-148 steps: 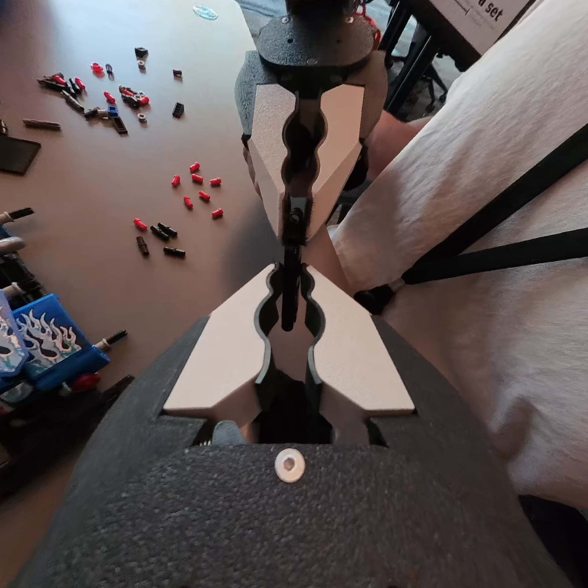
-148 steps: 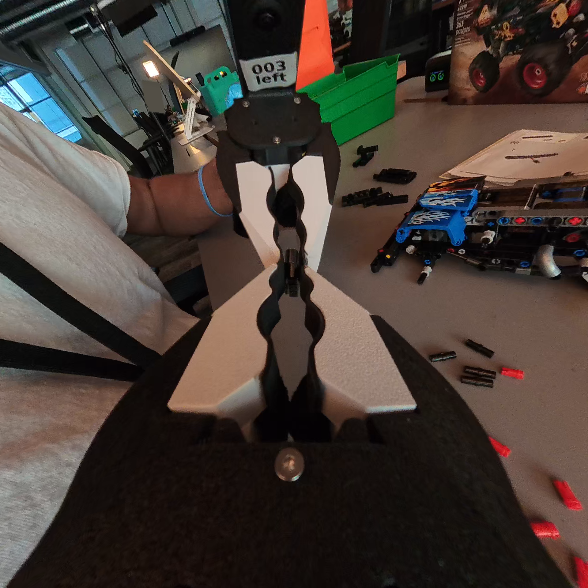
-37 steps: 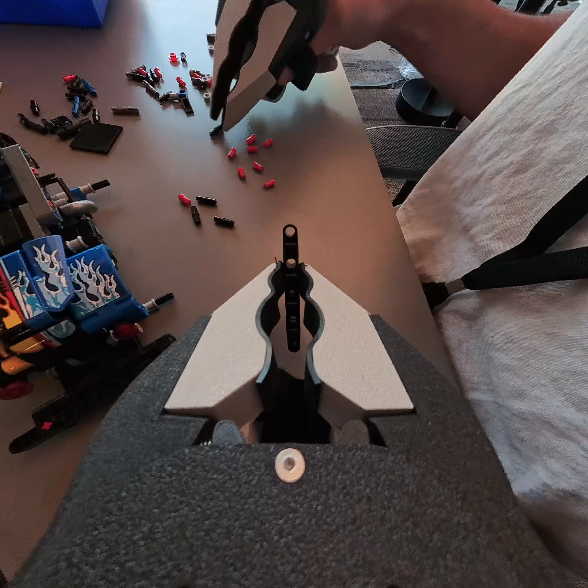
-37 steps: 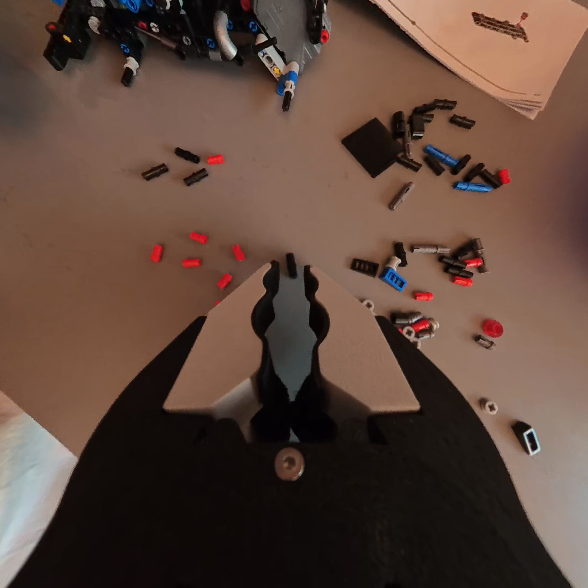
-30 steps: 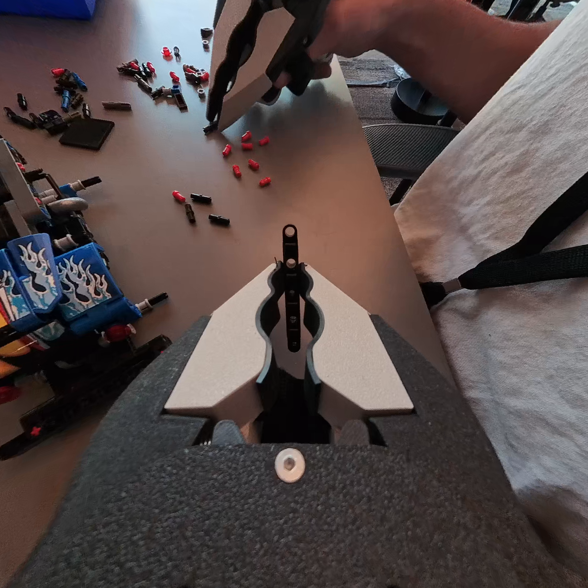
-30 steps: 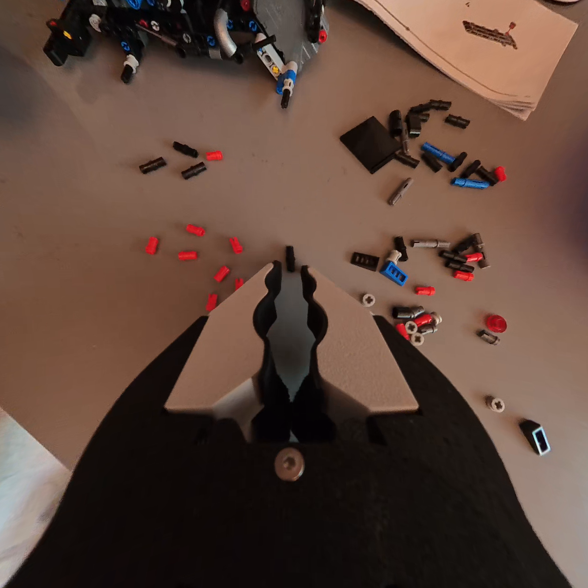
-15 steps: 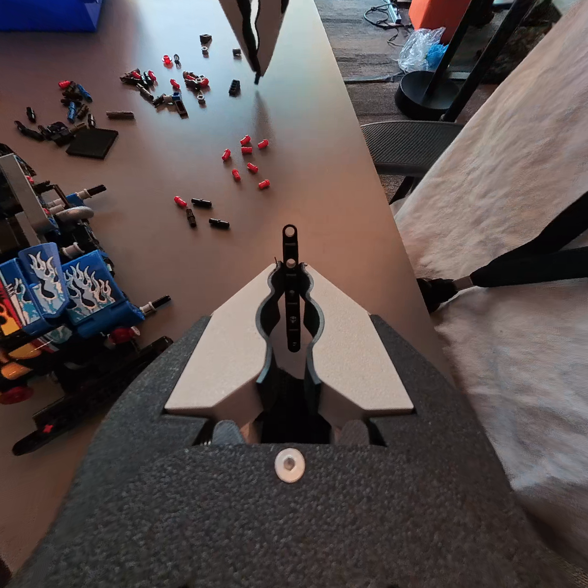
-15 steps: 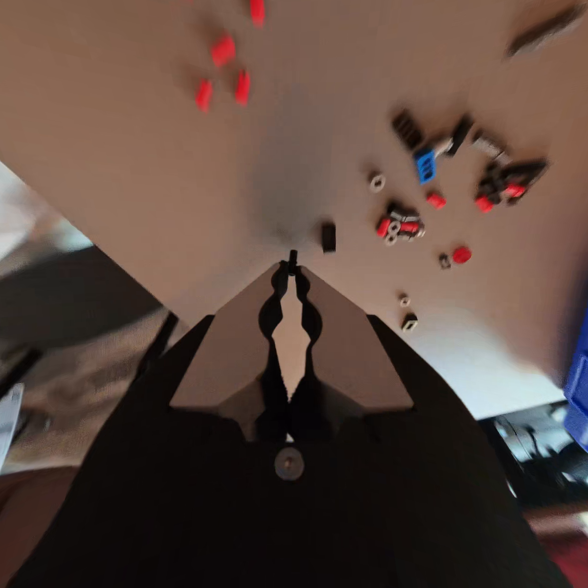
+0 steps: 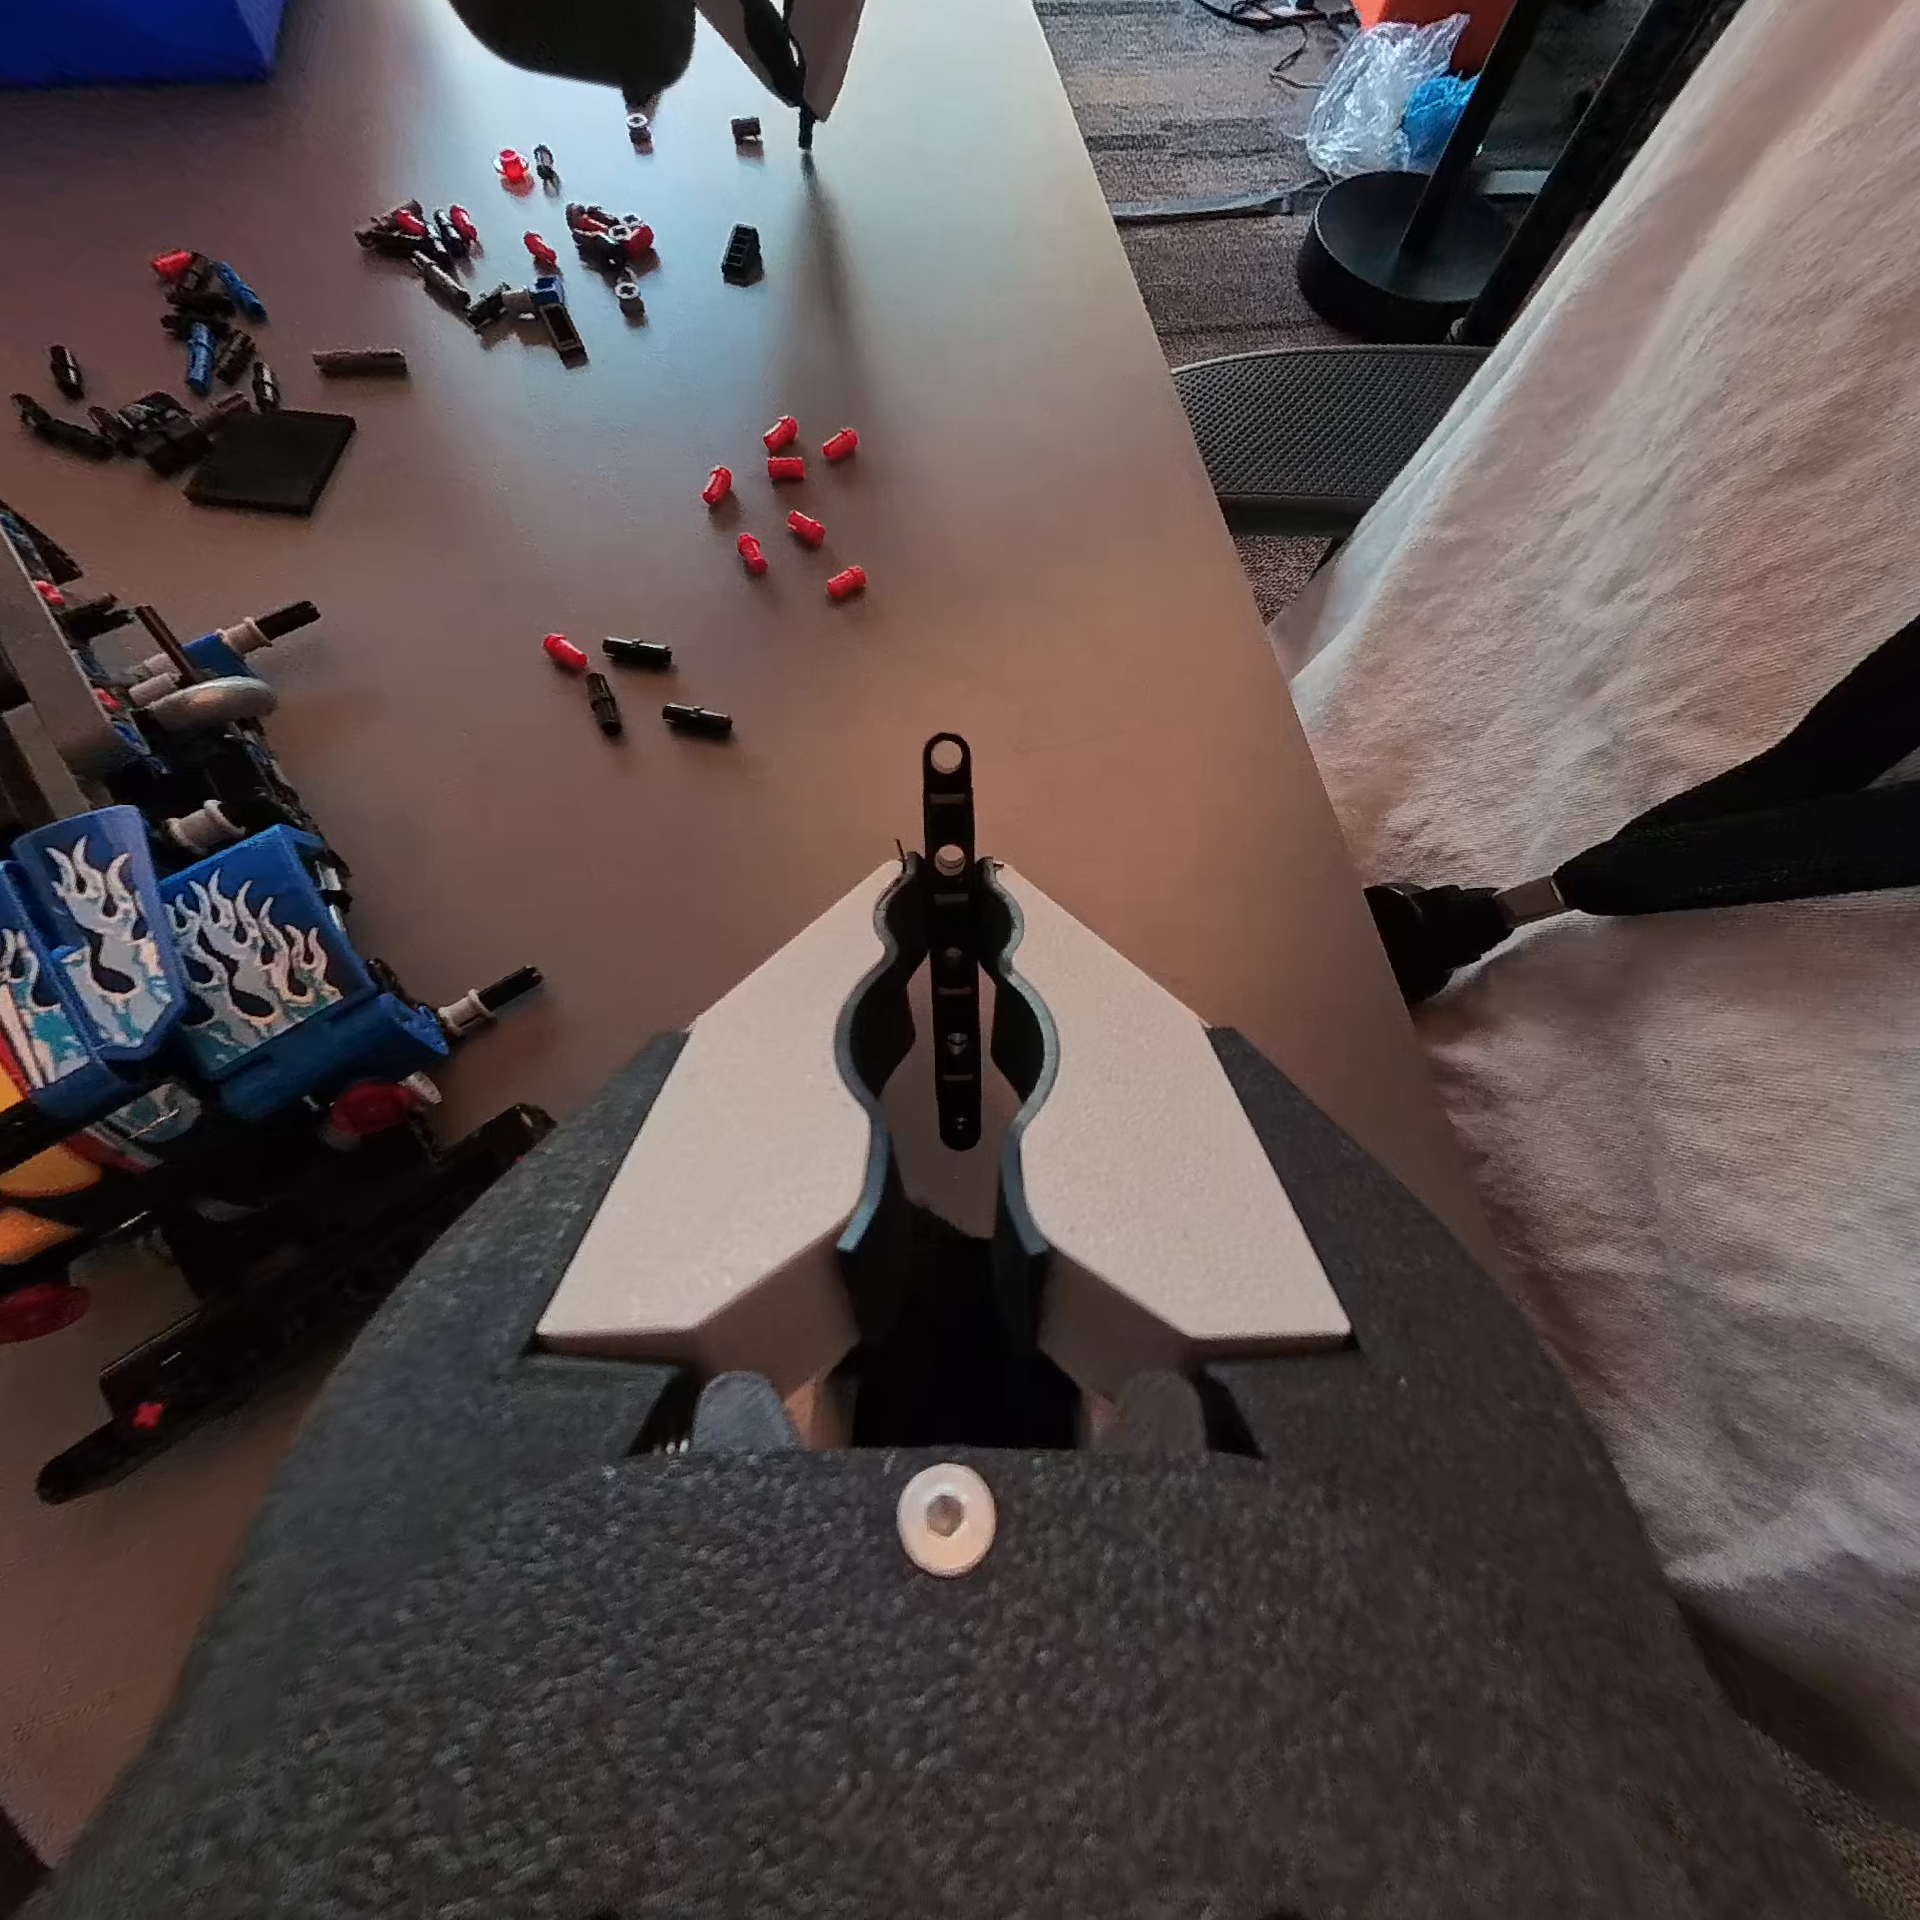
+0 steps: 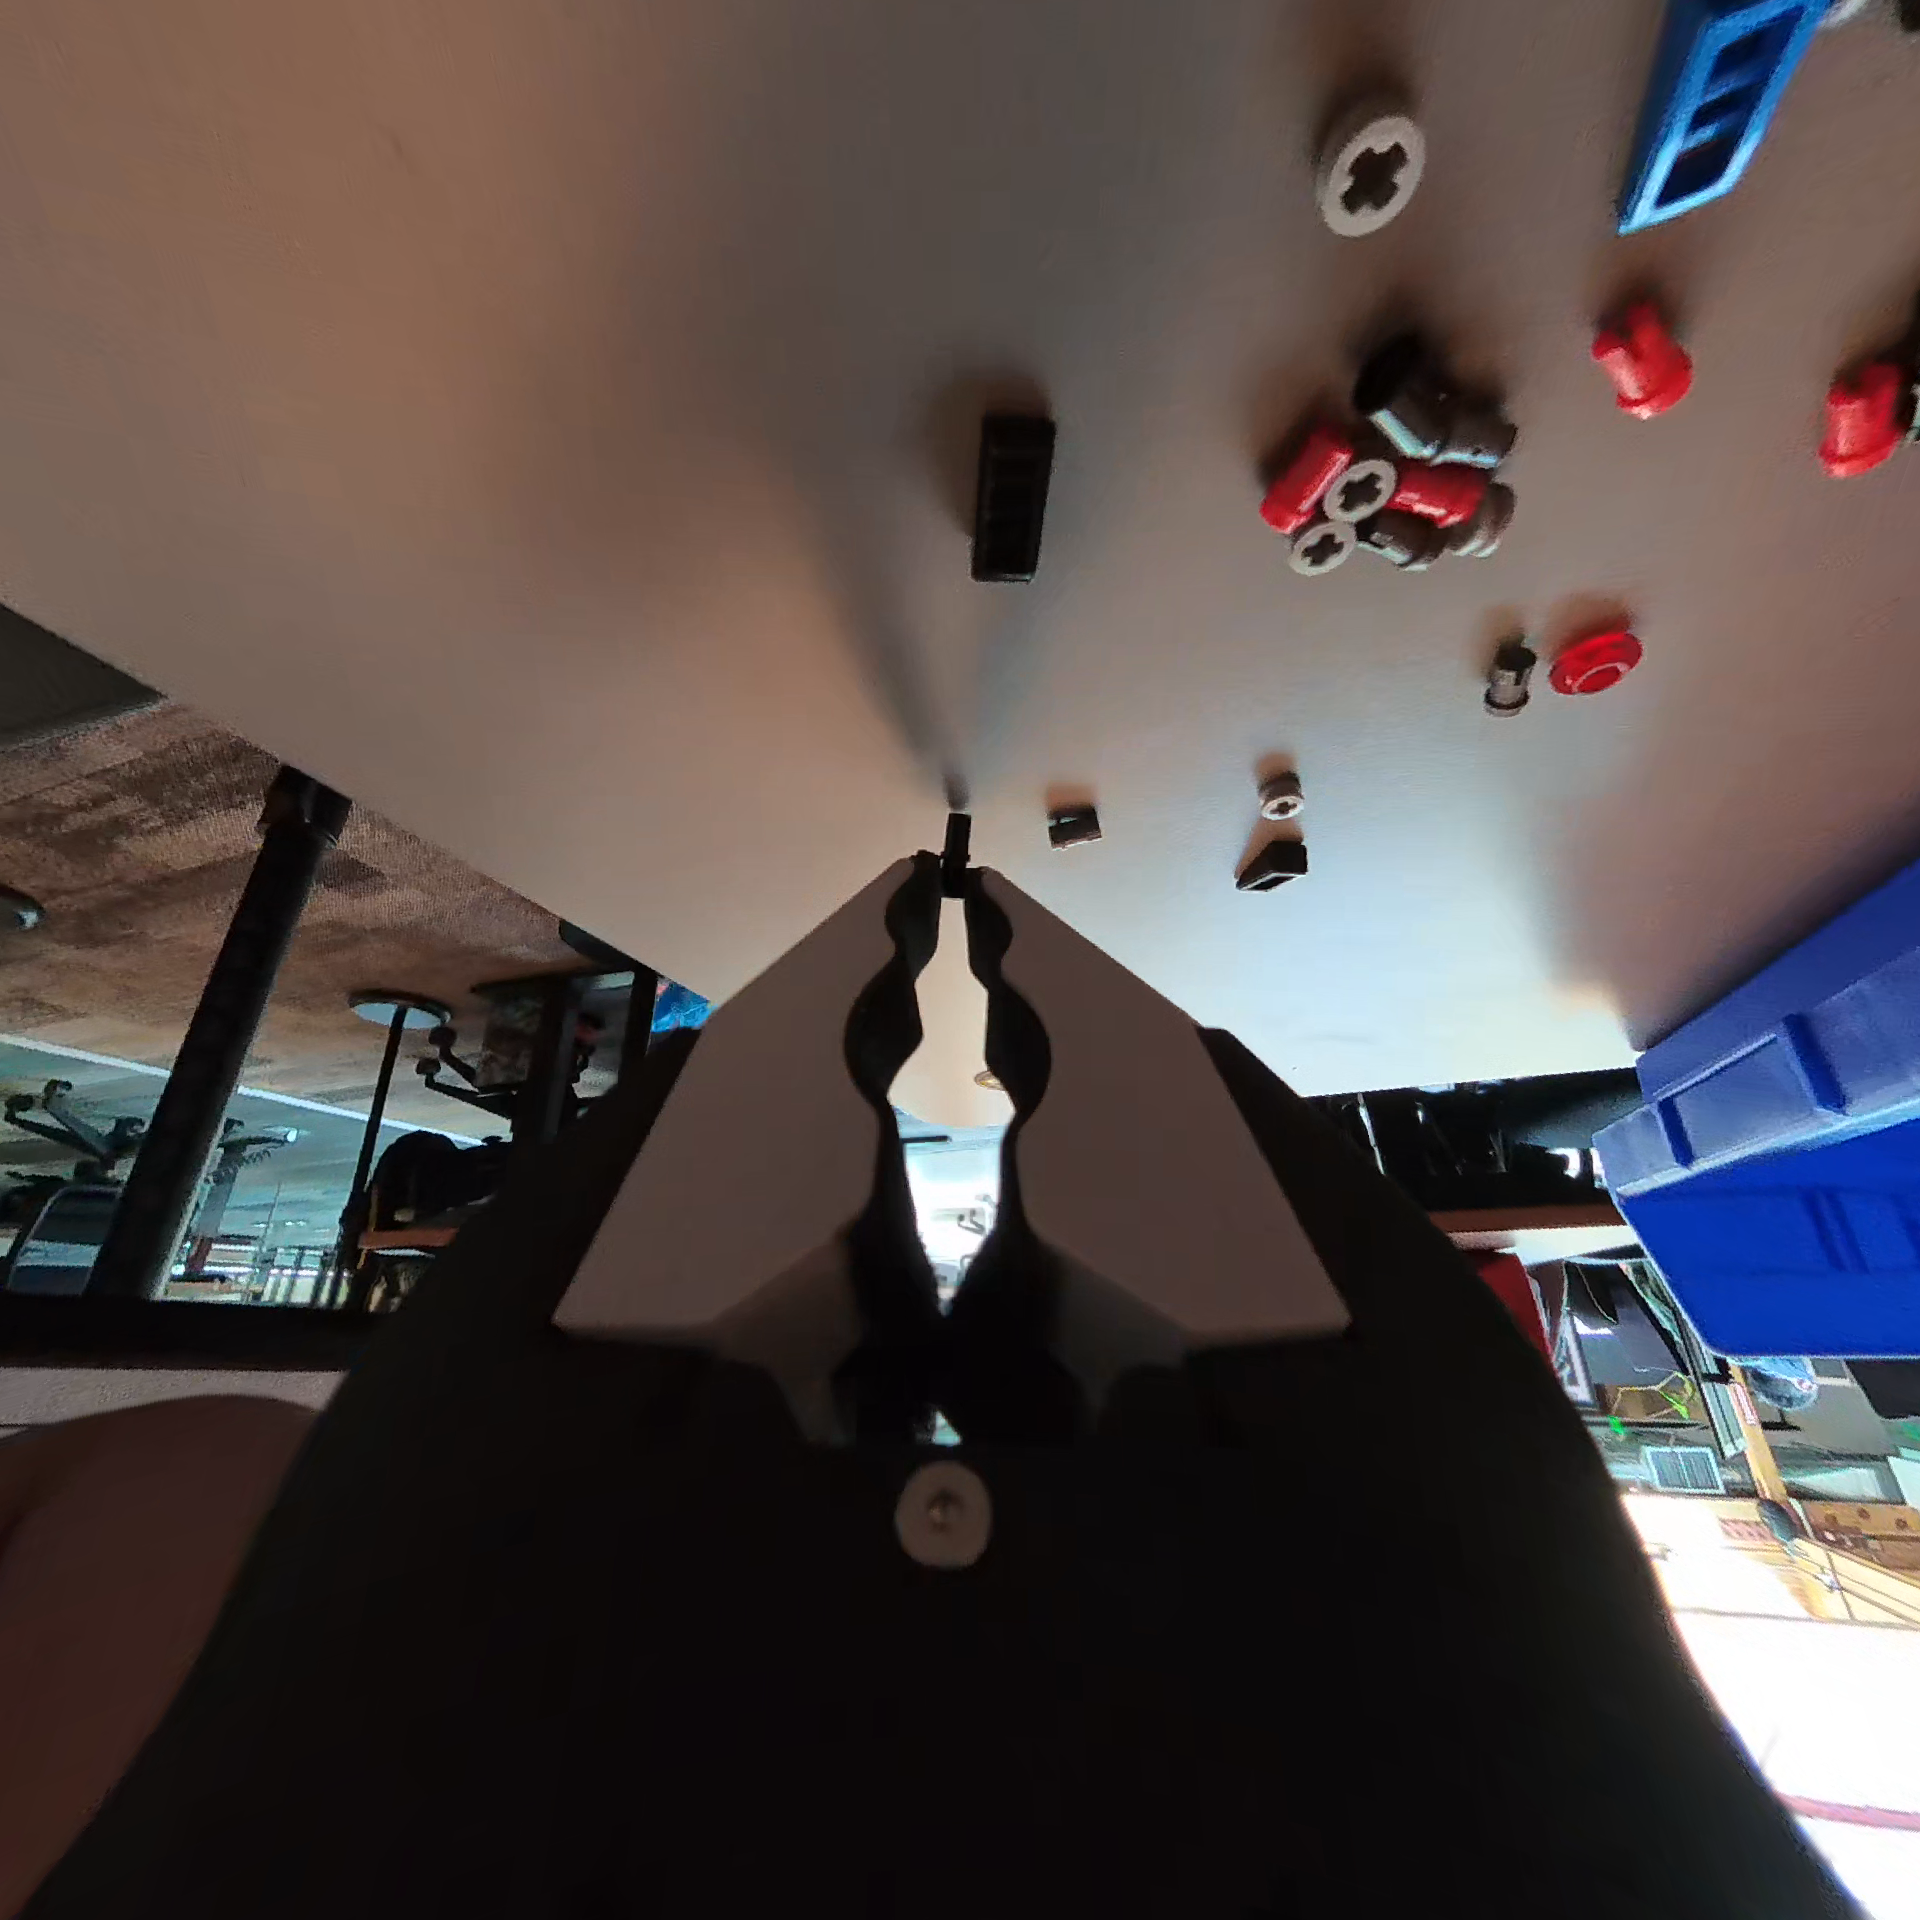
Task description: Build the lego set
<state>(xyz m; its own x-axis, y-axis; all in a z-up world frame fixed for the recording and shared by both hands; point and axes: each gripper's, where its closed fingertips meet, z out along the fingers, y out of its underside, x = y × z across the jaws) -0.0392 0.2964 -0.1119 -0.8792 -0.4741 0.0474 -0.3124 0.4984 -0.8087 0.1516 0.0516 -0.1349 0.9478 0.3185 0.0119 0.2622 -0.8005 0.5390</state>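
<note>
My left gripper [image 9: 948, 871] is shut on a thin black beam [image 9: 954, 997] with holes, whose end sticks out past the fingertips, above the table near its right edge. My right gripper [image 10: 951, 878] is shut on a small black pin [image 10: 955, 840], with the pin's tip just at the table surface. The right gripper also shows in the left wrist view [image 9: 803, 123], at the far end of the table. The part-built truck with blue flame panels [image 9: 239, 987] lies at the left.
Red pins [image 9: 792, 497] and black pins [image 9: 649, 681] lie mid-table. A pile of small parts [image 9: 468, 270] and a black square tile [image 9: 272, 462] lie beyond. A black grille piece [image 10: 1010, 497], a red-and-grey cluster [image 10: 1382, 483] and a blue bin [image 10: 1787, 1174] are near the right gripper. A person's white shirt [image 9: 1621, 582] is right of the table edge. About 30 centimetres separates my left fingertips from my right. From the right gripper's tips to the black grille piece [image 10: 1010, 497] is close to 7 centimetres. It turns up in the left wrist view [image 9: 740, 248] as well.
The right gripper closed on a black pin on the table, then swung away to the far end and tilted. The left gripper stayed put with the beam.
</note>
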